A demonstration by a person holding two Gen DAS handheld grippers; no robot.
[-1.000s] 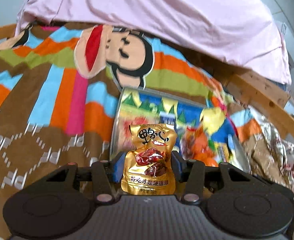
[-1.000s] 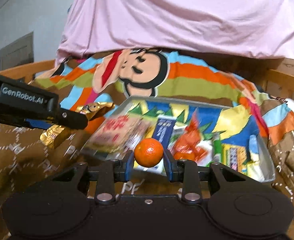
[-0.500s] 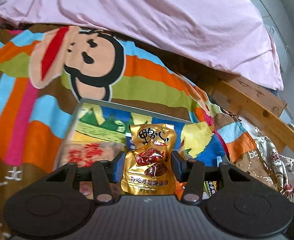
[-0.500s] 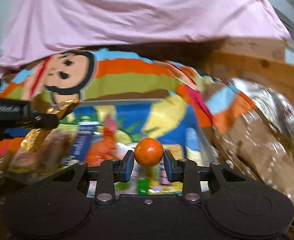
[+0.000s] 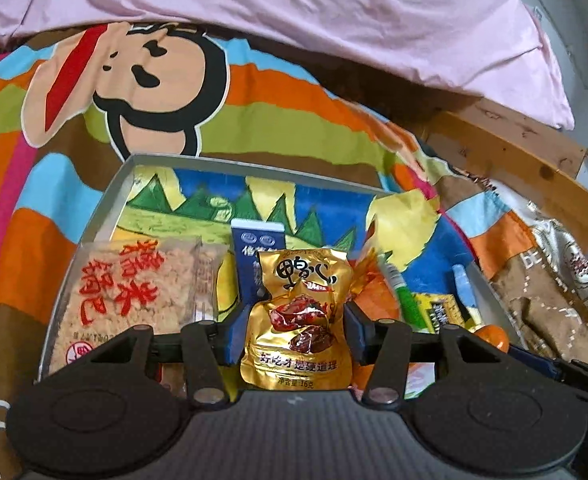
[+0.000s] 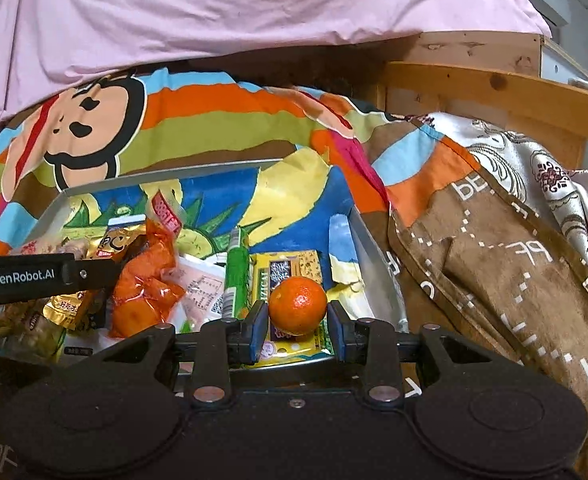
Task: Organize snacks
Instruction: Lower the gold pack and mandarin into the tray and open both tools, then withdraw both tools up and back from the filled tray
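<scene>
A grey metal tray with a painted picture on its floor lies on the bed. Over its near left part my left gripper has a gold snack packet upright between its pads; the jaws are opening and the pads still touch the packet. My right gripper is shut on a small orange mandarin, low over the tray's near right corner. In the right wrist view, a left gripper finger comes in from the left with the gold packet.
The tray holds a clear rice-cracker bag, a blue box, an orange wrapper, a green tube and a yellow packet. A monkey-print blanket lies beneath, a pink sheet behind, a wooden bed rail right.
Both grippers have come down closer over the tray, each keeping its item. The left moved right from the blanket onto the tray; the right swung right, then back toward the near right corner.
</scene>
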